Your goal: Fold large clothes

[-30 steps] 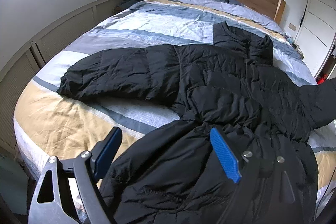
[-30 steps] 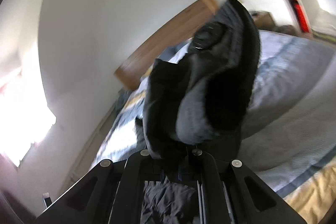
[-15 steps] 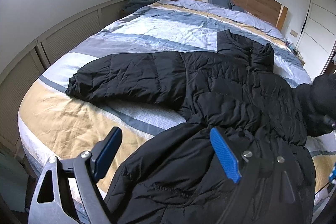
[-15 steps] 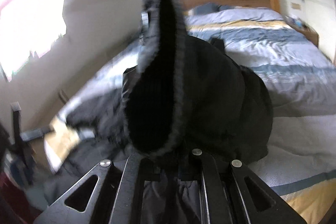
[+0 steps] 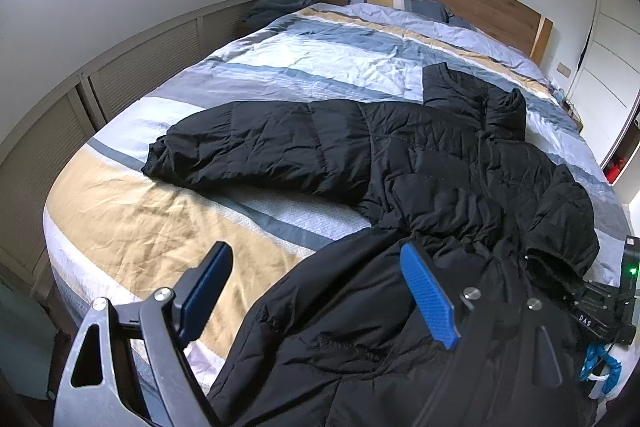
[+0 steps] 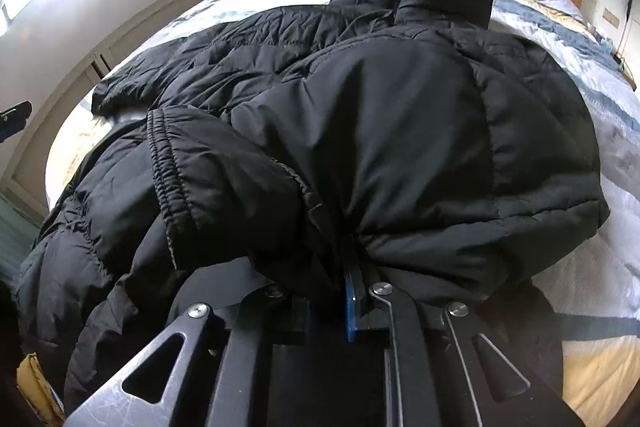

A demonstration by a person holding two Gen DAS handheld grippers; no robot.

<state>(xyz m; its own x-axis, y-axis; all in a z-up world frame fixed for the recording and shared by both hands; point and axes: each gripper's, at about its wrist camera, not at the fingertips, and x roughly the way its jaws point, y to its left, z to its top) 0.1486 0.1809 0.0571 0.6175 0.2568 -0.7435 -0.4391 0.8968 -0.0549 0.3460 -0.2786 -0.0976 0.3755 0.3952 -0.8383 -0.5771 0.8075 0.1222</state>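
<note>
Although spread front-up over the striped bed (image 5: 280,67), only partly folded so far: black puffer jacket (image 5: 440,167) with right sleeve (image 6: 400,147) brought across the chest, left sleeve (image 5: 260,147) lying out flat to the left, body fold not yet done. Puffy quilted nylon, slightly shiny, with gathered elastic cuff (image 6: 160,155). Right gripper (image 6: 354,291) just easing open, jaws nearly together, sleeve fabric pinched between. Left gripper (image 5: 316,255) wide open, empty, above the near hem.

Only the letters "DAS", seemingly, stand in small white print on the right gripper (image 5: 600,311).
</note>
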